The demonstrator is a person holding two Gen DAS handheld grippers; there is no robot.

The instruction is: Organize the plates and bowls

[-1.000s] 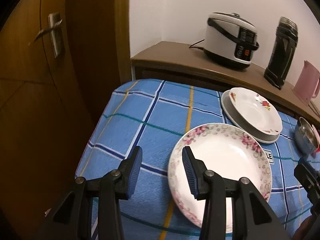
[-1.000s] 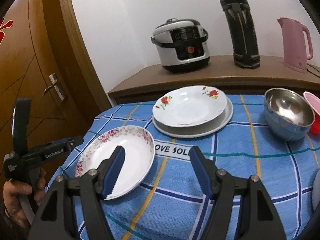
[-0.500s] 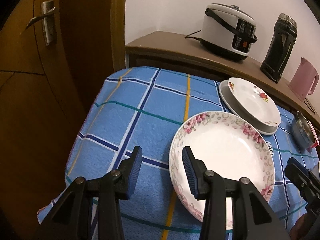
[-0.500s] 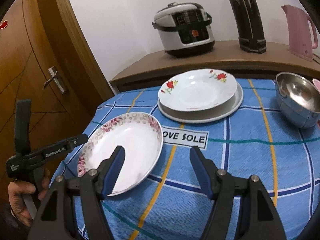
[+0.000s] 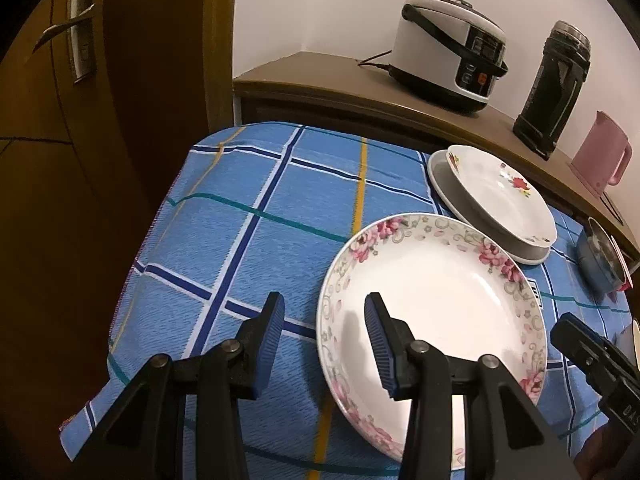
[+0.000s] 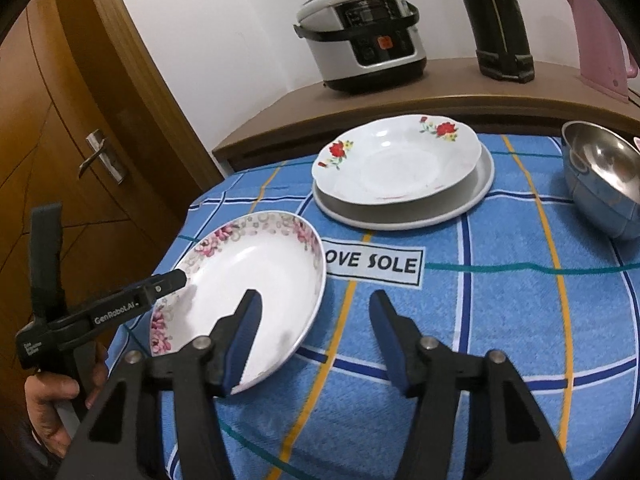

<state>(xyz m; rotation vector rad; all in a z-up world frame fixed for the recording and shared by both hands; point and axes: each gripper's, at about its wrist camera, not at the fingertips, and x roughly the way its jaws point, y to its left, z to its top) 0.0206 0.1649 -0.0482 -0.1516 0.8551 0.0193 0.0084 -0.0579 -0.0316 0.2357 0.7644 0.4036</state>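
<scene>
Blue checked cloth-covered worktop [image 6: 500,320]; grey rice cooker [image 6: 360,36] on the shelf behind. White red-flowered plate [image 6: 396,160] stacked on a grey plate (rear). Pink-flowered round plate [image 5: 432,304] flat at the near-left edge, larger than 1.0 s ago. Left hand-held gripper [image 5: 324,340] straddles its rim, released; right hand-held gripper [image 6: 316,336] released.

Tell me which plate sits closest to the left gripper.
The pink-flowered plate, alone on the tablecloth: the open left gripper straddles its near rim. The red-rose plate lies farther back, stacked on a plain grey plate.
</scene>
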